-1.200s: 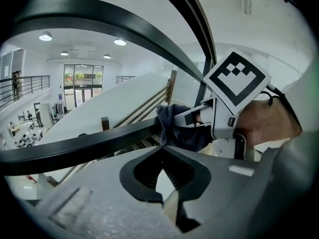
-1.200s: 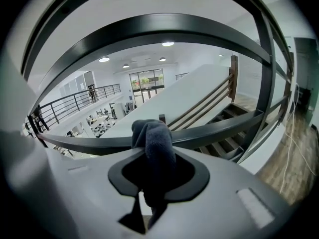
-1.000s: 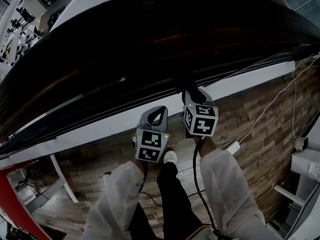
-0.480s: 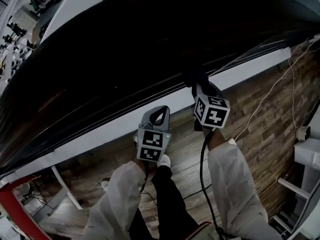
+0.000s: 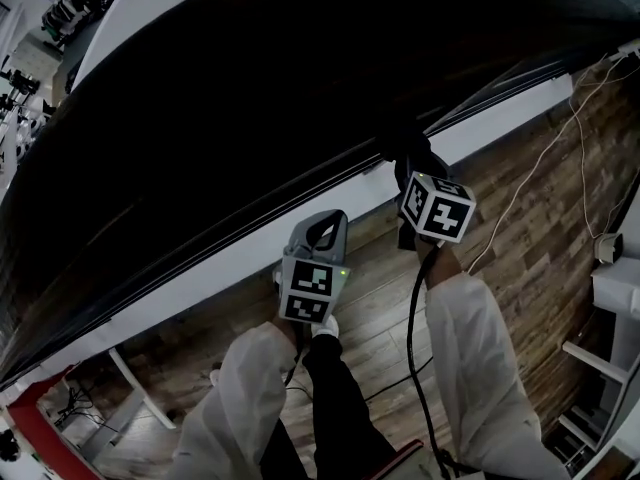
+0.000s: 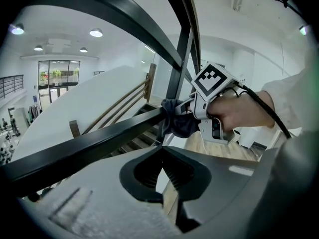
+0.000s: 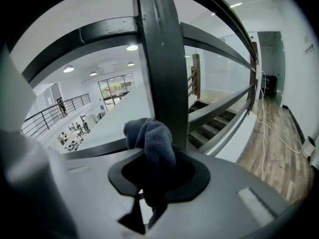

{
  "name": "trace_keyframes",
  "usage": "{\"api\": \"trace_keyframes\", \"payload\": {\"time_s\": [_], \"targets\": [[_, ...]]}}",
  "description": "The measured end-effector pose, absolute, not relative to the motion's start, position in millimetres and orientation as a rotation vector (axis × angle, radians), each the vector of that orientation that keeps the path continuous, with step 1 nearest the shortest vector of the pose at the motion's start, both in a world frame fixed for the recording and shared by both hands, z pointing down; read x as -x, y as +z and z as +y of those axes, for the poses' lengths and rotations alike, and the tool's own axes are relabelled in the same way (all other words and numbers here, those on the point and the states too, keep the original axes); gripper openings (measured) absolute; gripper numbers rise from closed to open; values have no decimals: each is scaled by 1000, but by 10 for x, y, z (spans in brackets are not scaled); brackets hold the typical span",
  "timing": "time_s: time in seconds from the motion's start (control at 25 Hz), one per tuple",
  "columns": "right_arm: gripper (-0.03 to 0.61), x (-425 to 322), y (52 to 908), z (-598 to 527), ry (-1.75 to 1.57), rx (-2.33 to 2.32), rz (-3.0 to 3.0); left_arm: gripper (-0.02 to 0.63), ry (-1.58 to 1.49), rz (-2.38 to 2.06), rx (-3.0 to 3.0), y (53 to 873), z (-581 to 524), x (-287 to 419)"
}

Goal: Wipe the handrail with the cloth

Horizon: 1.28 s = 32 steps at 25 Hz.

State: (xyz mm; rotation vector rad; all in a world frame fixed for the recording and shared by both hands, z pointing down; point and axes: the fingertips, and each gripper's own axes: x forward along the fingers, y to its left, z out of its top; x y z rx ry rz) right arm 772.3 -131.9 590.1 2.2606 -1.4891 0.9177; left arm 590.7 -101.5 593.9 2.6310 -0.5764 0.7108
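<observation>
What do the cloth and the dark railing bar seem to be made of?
The cloth: soft fabric, perhaps microfibre or terry; dark blue-grey, matte, with fuzzy nap and rounded folds. The railing bar: probably painted metal; dark, smooth, slight sheen, straight flat edges.

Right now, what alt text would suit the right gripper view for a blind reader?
The right gripper clamps a dark blue cloth, held up to an upright black railing bar. Stairs and a wooden floor lie beyond.
</observation>
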Motion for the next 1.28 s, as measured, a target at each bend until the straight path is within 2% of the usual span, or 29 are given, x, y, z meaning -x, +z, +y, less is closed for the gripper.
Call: {"api": "trace_keyframes", "payload": {"time_s": [0.32, 0.56, 0.8, 1.28], "targets": [[77, -7591, 5928, -1118, 912, -2309, -1428, 5, 662, -581, -2626, 5955, -924, -5675], [75, -6959, 5989, -944, 856, -2200, -1424, 3, 588, -687, -2555, 5936, -835, -4926], [75, -5658, 6017, -961, 824, -2019, -1535, 5, 585, -838, -2469, 5909, -829, -3702], [75, -2458, 5883, -941, 774, -1614, -1866, 5, 542, -1257, -2185, 5851, -498, -791]]}}
